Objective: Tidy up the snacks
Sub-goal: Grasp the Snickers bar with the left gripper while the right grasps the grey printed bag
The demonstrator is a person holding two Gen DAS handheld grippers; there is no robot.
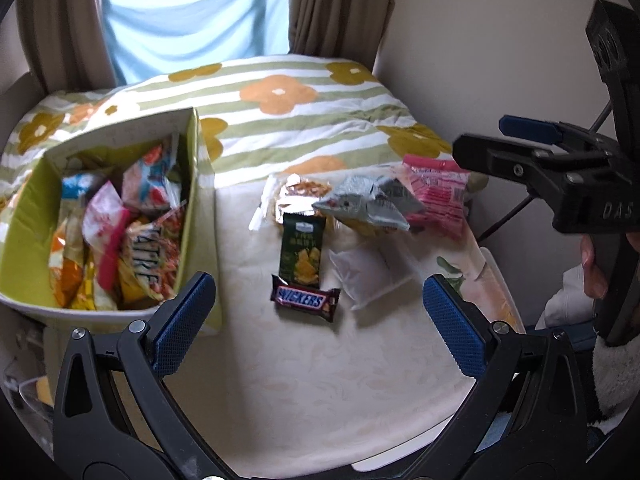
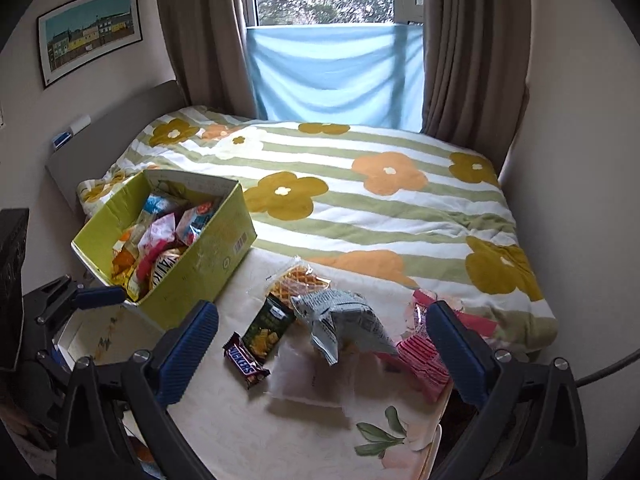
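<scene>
Left tool: spread wide, empty. Right tool: spread wide, empty. Snickers bar, green packet: worktop, ahead of both. Green box of snacks: ahead-left.

A cream table carries the green box and loose snacks.

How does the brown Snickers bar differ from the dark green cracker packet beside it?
The brown Snickers bar is shorter and lies crosswise; the dark green cracker packet is longer and points away toward the bed. The bar carries white lettering, the packet a picture of yellow crackers. Both lie flat on the table, outside the green box.
</scene>
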